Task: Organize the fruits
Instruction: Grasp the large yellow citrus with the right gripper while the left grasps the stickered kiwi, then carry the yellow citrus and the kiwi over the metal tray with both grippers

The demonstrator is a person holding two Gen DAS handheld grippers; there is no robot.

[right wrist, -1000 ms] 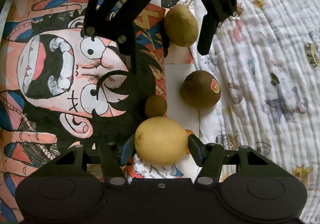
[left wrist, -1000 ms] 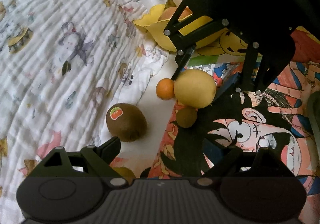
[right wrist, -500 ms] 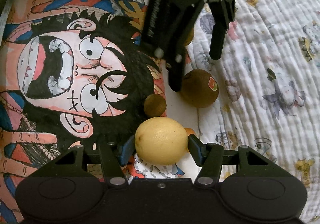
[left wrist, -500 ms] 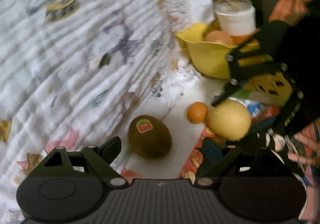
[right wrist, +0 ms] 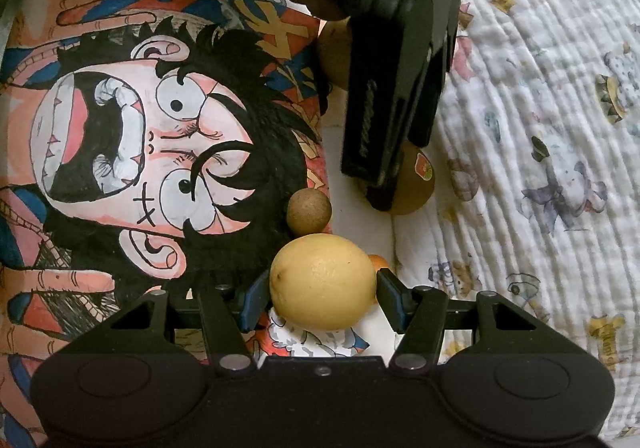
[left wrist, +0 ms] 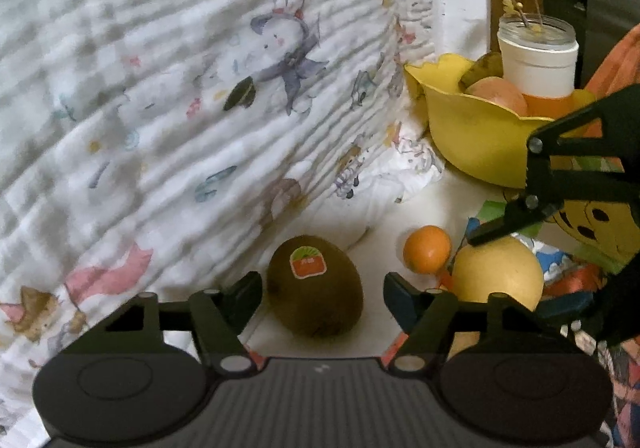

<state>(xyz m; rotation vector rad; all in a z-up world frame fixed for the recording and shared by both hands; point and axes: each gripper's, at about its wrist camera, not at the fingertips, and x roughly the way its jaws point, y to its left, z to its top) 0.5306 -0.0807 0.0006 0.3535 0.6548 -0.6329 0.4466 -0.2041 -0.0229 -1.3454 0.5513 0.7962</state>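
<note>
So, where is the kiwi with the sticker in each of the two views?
Left wrist: the kiwi lies bottom centre, between the left gripper fingers.
Right wrist: the kiwi is right of centre, partly behind the left gripper.
Shared landmark: the yellow lemon, between the right gripper fingers.

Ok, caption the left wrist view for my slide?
Left claw closing around a stickered kiwi, pads not yet touching; yellow fruit bowl waits beyond.
</note>
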